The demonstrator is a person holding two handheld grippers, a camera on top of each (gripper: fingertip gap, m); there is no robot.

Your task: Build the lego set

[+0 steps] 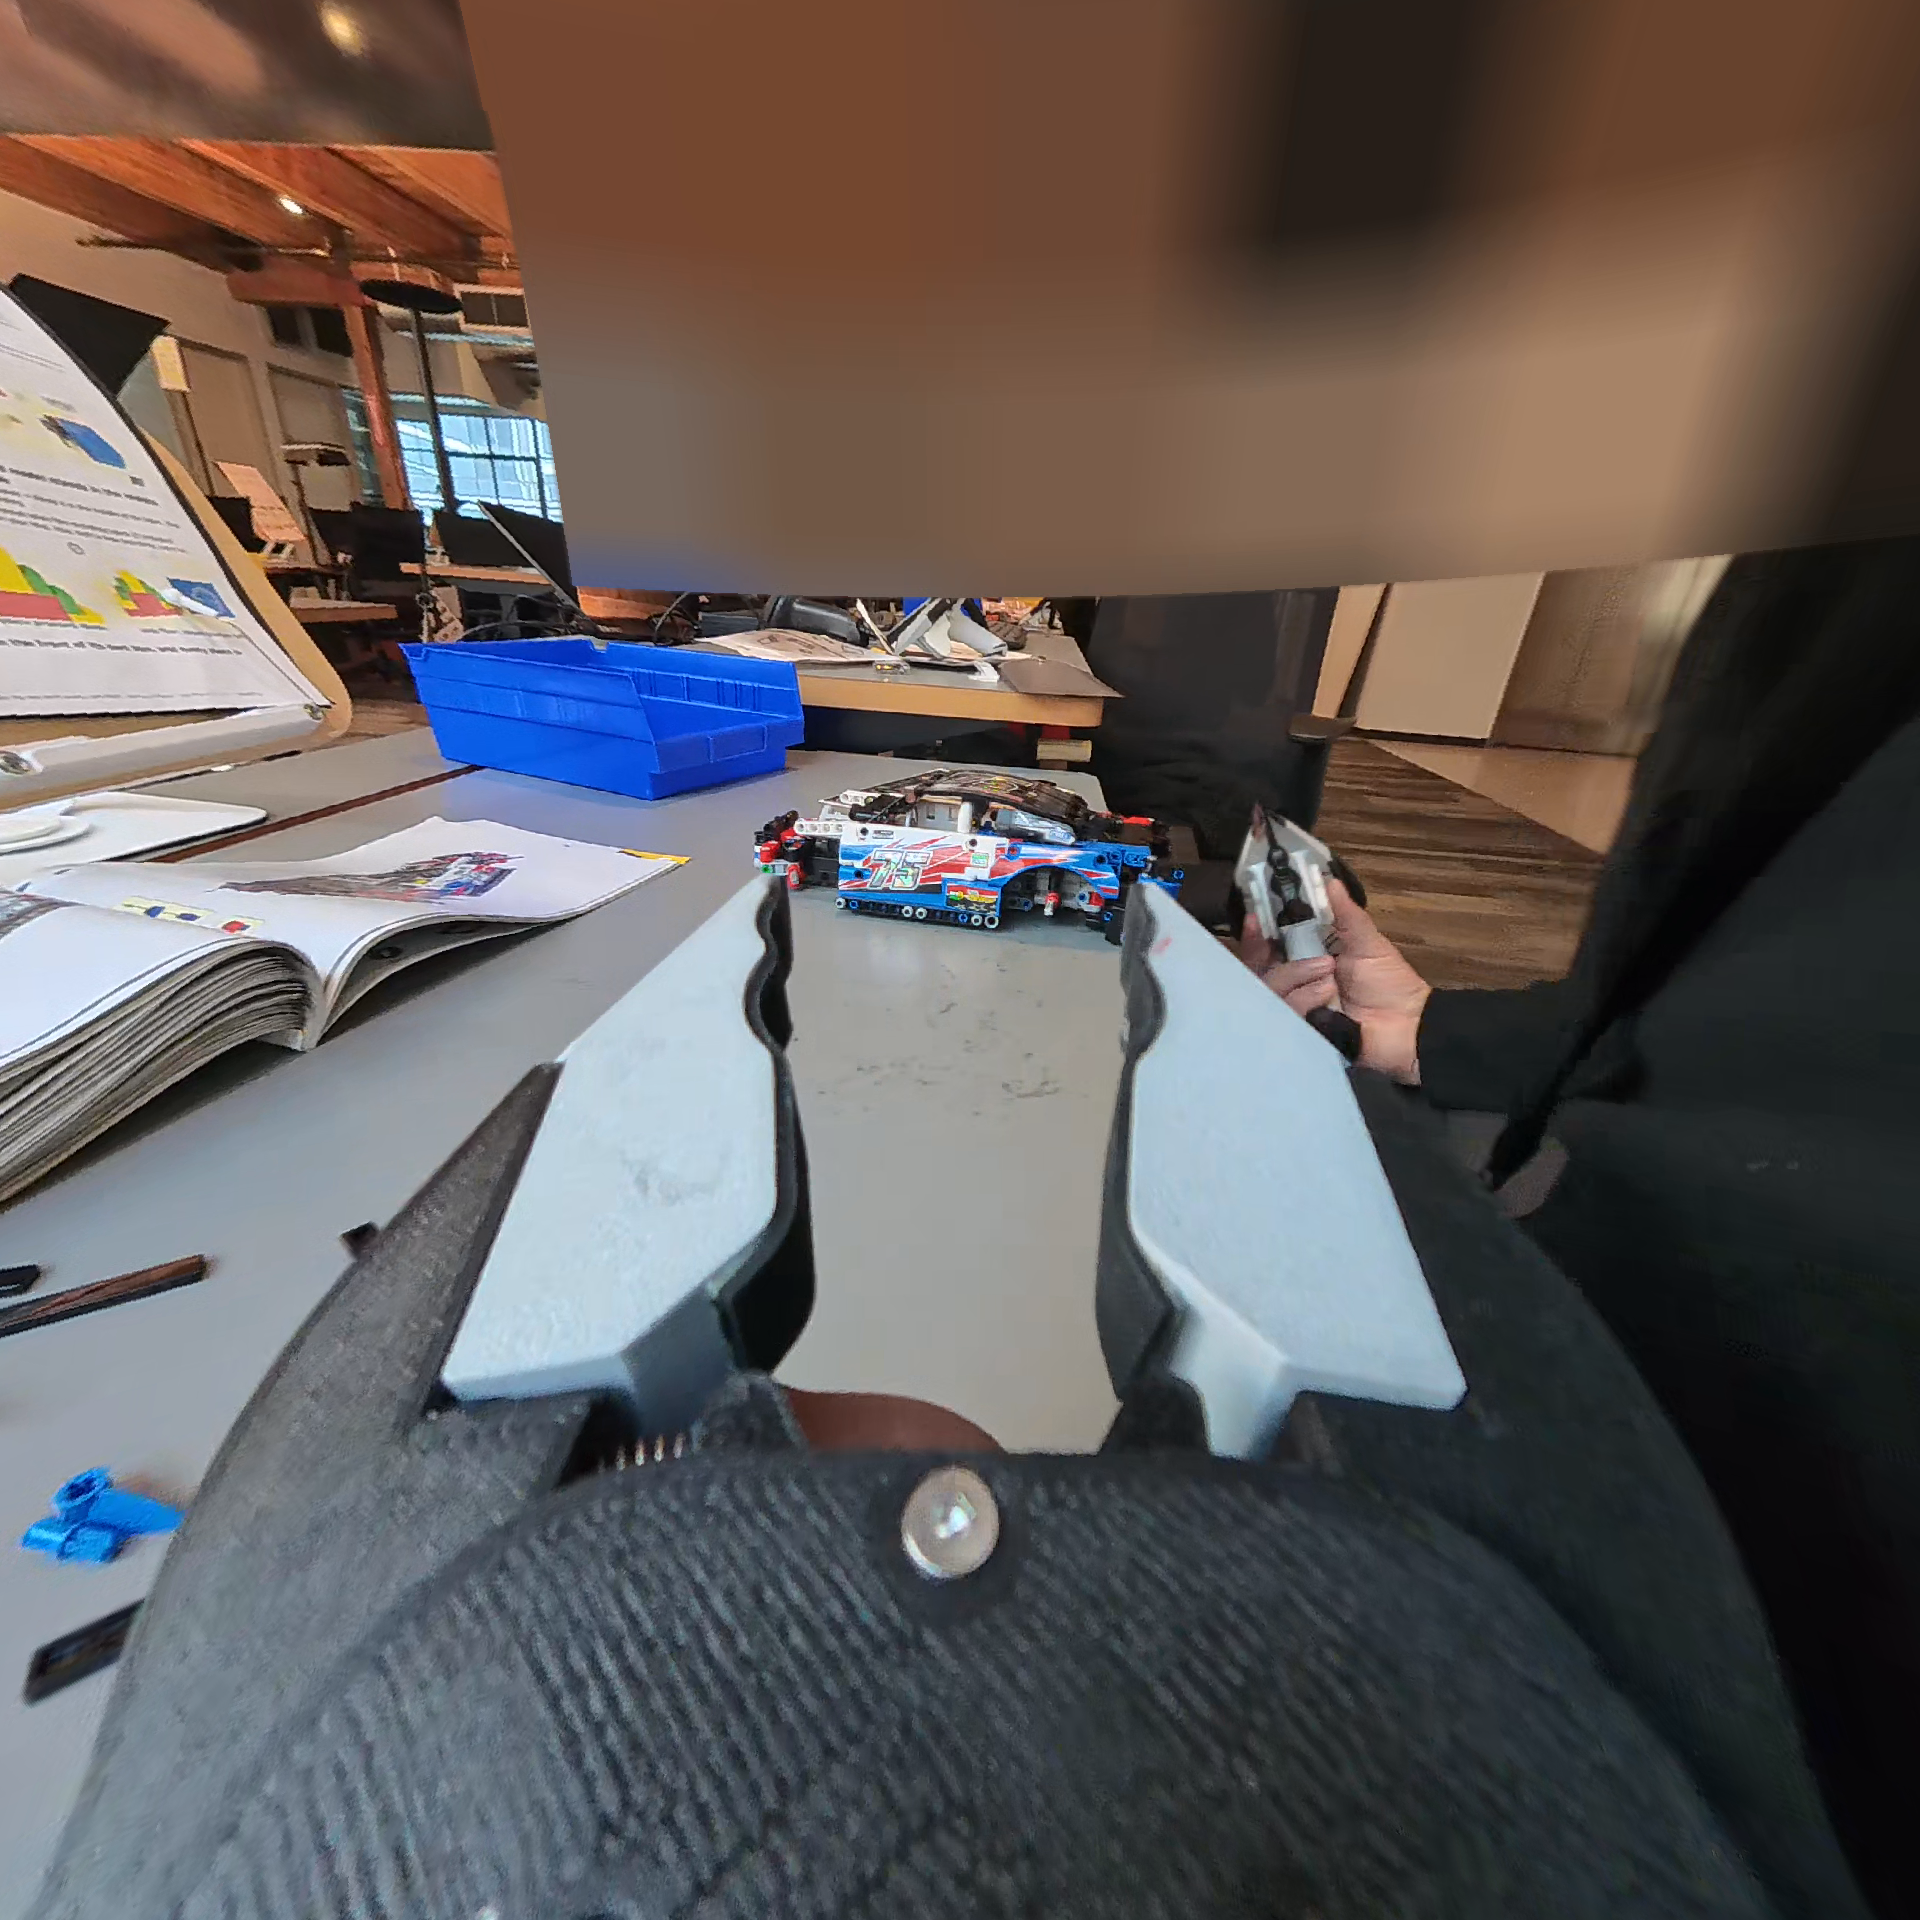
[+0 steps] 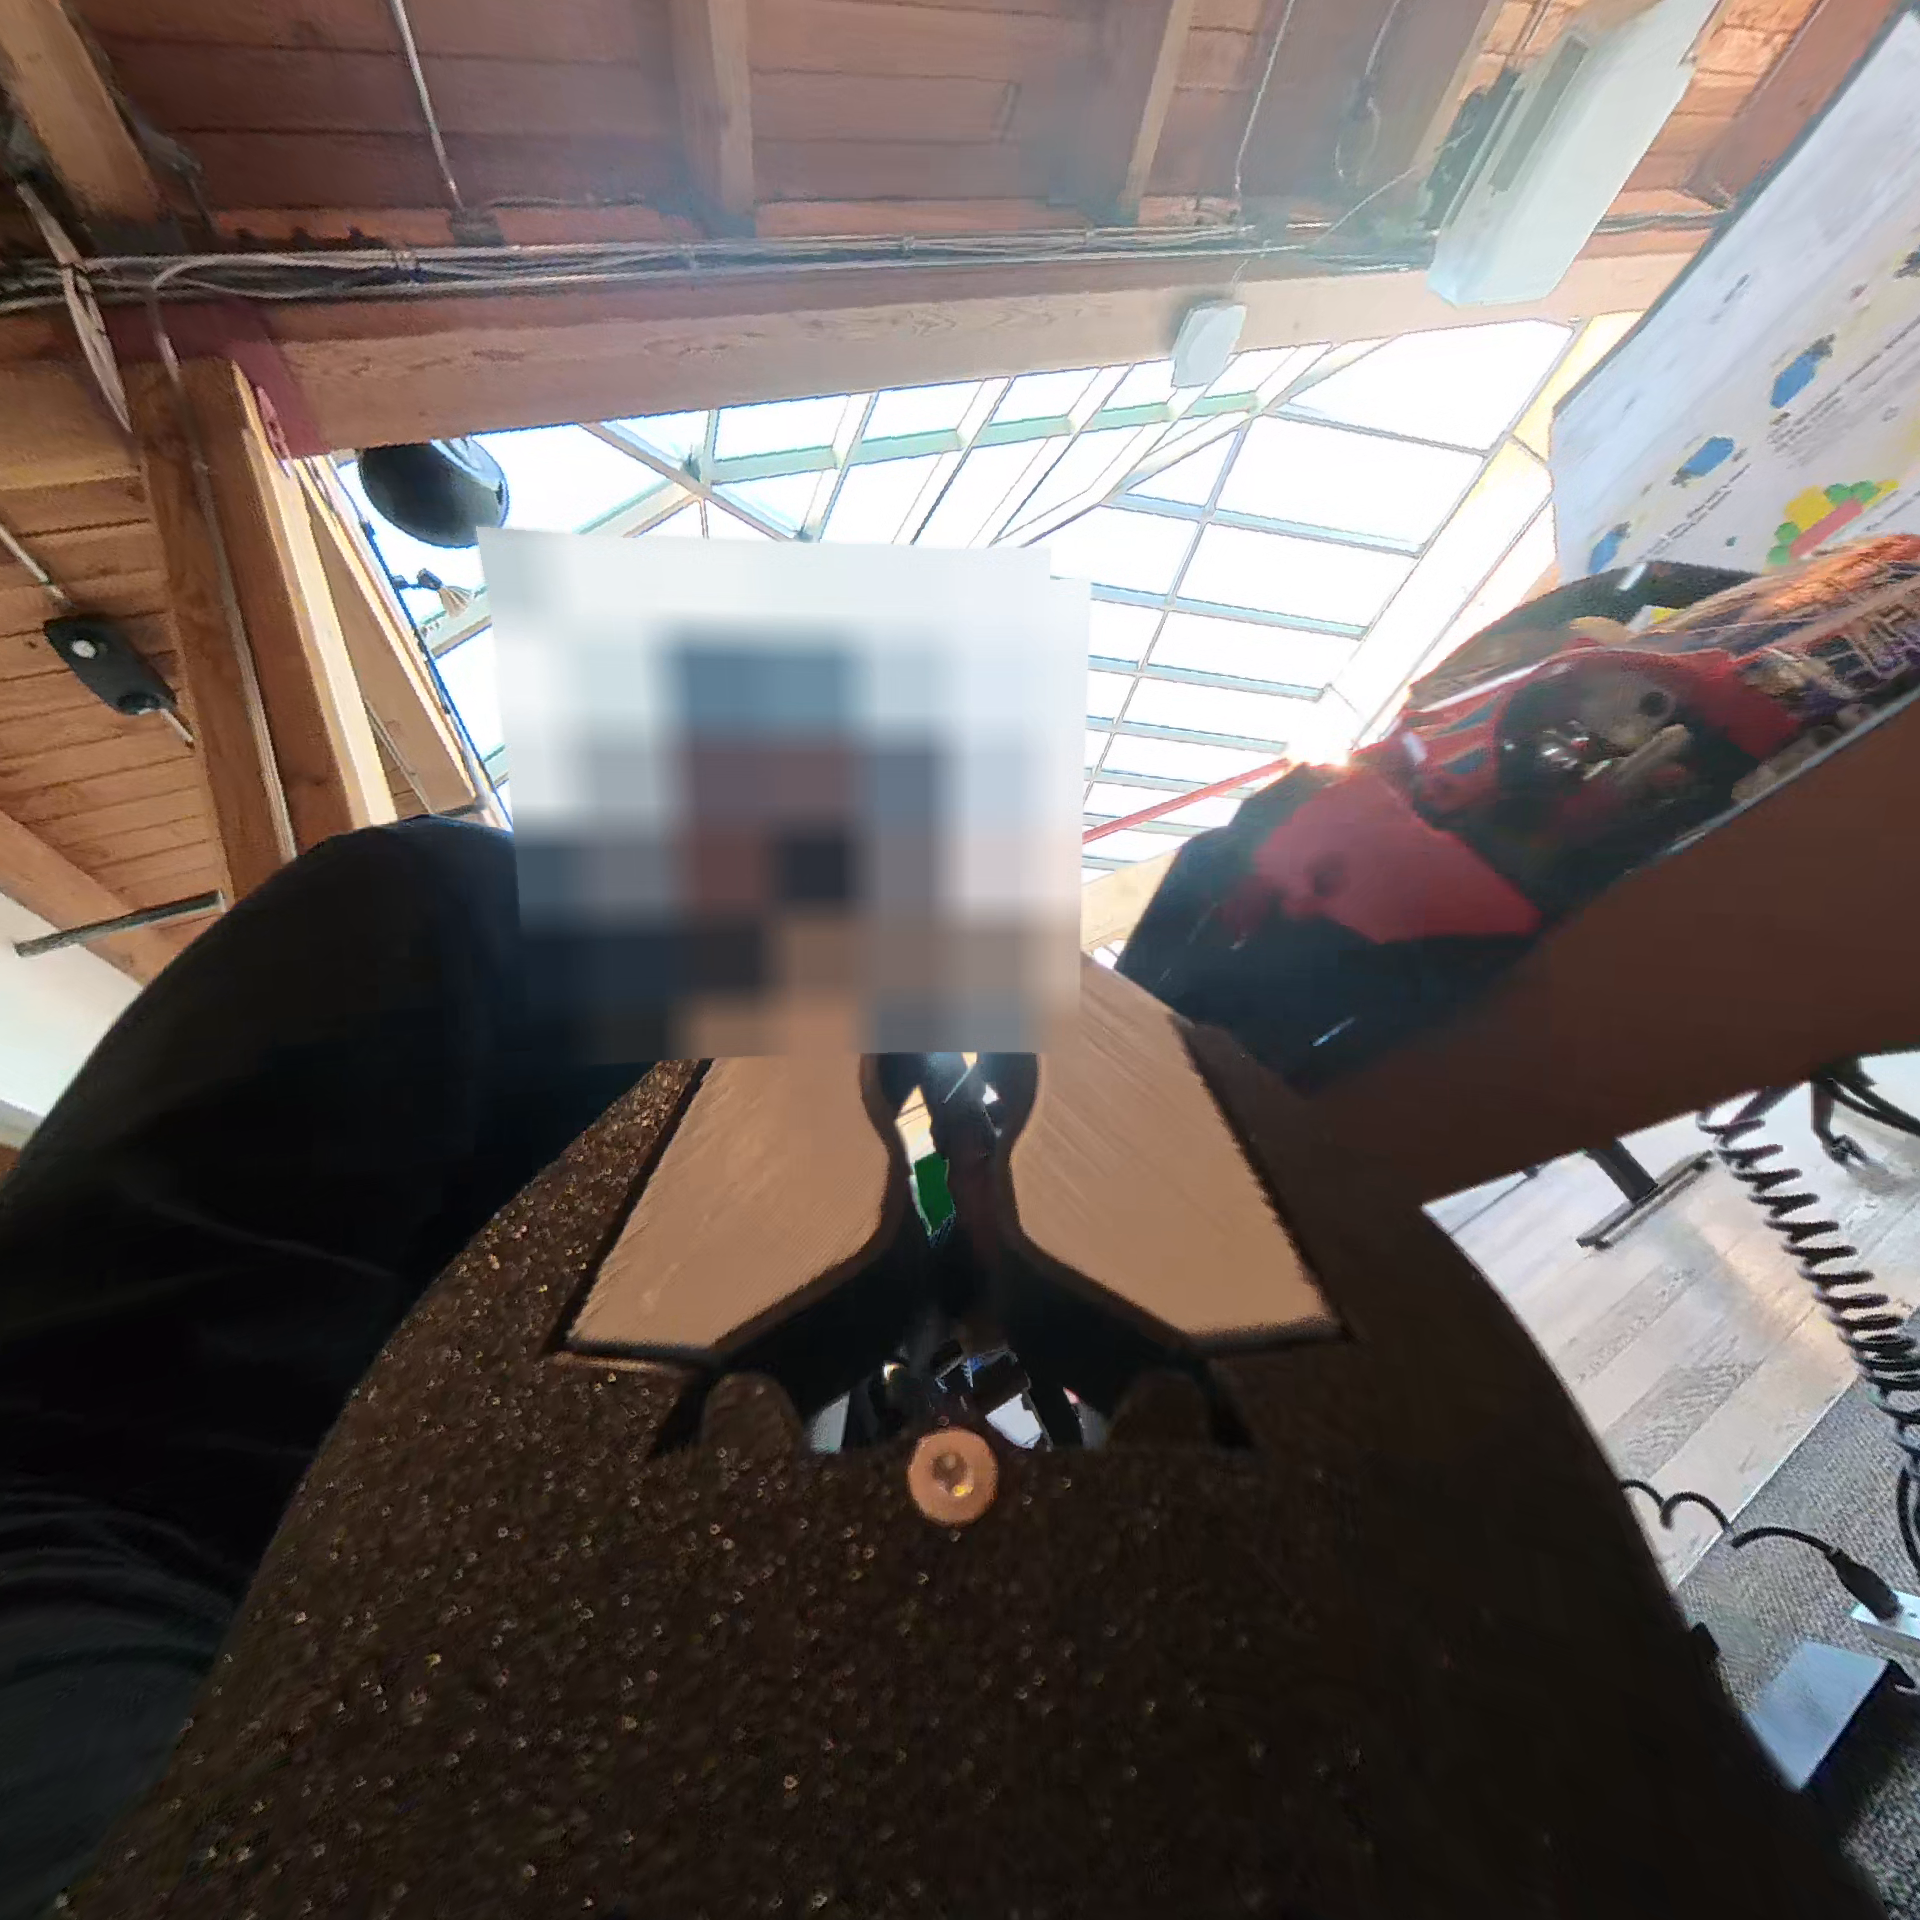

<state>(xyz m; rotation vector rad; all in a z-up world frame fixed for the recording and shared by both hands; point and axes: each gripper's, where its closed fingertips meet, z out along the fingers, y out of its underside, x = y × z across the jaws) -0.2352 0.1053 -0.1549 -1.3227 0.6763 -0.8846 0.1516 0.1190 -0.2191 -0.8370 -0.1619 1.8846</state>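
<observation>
A blue, white and red lego car with striped stickers sits on a pale grey counter. A bright blue bin stands behind it. The left gripper has light grey fingers with black inner pads. A small blue piece lies nearby, beside a white open booklet.

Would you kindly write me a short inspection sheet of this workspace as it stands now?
Surface: grey table, lightly scuffed.
Job's things: lego car near the far edge; open instruction booklet at left; blue piece and black pieces near the front left.
Clutter: blue bin; printed board.
Grippers: left gripper jaws open, empty; right gripper tilted towards the ceiling, jaws shut on a dark lego part.
Cables: coiled black cable beside the table.
Surroundings: wooden ceiling, skylight, other desks.
</observation>
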